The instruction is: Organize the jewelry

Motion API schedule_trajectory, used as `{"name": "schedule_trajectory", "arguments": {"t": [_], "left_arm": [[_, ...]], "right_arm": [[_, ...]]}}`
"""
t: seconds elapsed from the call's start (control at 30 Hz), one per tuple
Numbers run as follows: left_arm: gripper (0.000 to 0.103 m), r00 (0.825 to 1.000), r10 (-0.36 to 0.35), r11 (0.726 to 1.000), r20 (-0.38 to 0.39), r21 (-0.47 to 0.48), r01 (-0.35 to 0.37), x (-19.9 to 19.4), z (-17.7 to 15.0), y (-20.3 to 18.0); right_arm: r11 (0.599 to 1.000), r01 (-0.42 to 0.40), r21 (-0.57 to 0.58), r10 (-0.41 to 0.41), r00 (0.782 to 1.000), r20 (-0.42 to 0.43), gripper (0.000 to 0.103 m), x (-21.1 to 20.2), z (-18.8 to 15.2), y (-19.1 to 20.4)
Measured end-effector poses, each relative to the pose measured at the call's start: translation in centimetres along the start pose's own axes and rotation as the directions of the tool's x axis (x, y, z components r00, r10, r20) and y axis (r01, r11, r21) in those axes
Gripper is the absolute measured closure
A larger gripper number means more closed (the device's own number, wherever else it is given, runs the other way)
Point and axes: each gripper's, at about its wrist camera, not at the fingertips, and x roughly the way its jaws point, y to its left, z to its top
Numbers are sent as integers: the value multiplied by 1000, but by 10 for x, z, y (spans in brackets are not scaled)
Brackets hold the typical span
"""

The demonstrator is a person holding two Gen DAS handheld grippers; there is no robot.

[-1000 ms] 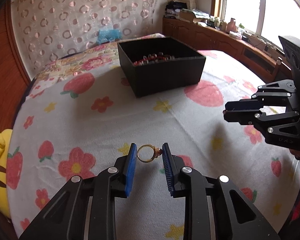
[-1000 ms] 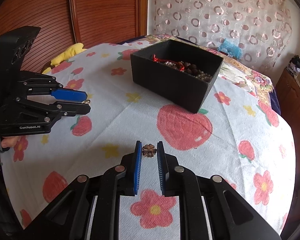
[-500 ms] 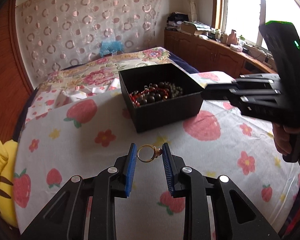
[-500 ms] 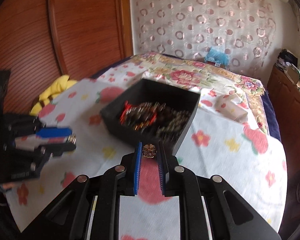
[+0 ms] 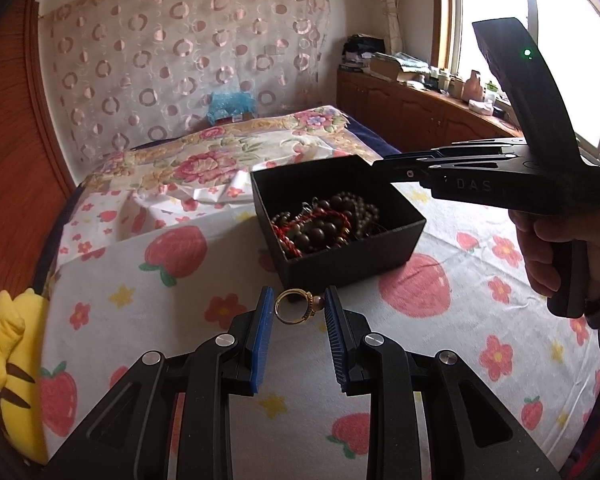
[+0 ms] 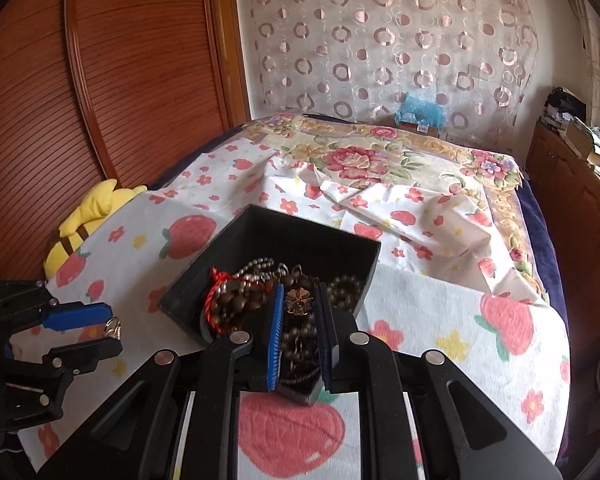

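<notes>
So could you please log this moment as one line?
left gripper: holds ring | right gripper: holds flower charm over box

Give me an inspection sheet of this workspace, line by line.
Surface: strawberry-print sheet over a bed.
Job's things: open black box holding bead strings; gold ring; bronze flower piece.
Clutter: yellow plush at the bed's edge.
Grippers: left gripper shut on the gold ring, short of the box; right gripper shut on the flower piece, over the box.
Cables: nothing seen.
Surroundings: patterned curtain, wooden cabinets, window.
</notes>
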Motion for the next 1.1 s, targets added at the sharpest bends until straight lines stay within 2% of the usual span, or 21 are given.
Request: {"name": "schedule_trajectory", "arguments": {"t": [0.07, 0.1, 0.13, 0.17, 0.2, 0.67, 1.0, 1.03, 1.1], "left_arm": [[79, 1000, 3, 1000, 5, -4, -3, 0, 6, 2], [78, 1000, 4, 1000, 8, -5, -4, 1, 8, 2], [78, 1000, 5, 1000, 13, -6, -5, 2, 12, 2], [78, 1000, 7, 1000, 16, -6, -7, 3, 15, 2], [78, 1000, 7, 1000, 17, -7, -6, 4, 18, 1], [78, 1000, 1, 1000, 24, -20, 0, 40, 57, -6], [78, 998, 46, 999, 36, -29, -45, 63, 75, -11], [77, 998, 54, 998, 37, -29, -52, 64, 76, -11], [58, 997, 64, 997, 46, -33, -63, 64, 76, -12]], "right_arm": [[1000, -2, 5, 2, 1000, 4, 85, 1, 4, 1], [1000, 0, 7, 0, 1000, 5, 76, 2, 5, 1], [1000, 8, 11, -9, 1000, 8, 58, 2, 6, 0], [1000, 18, 14, -18, 1000, 13, 50, 1, 5, -1], [1000, 23, 17, -23, 1000, 19, 48, 1, 5, -1], [996, 75, 41, -76, 997, 22, 48, -16, -17, -25], [992, 110, 57, -112, 993, 29, 48, -35, -37, -49], [992, 110, 61, -112, 993, 31, 48, -36, -39, -51], [992, 109, 65, -111, 993, 33, 48, -37, -43, -51]]}}
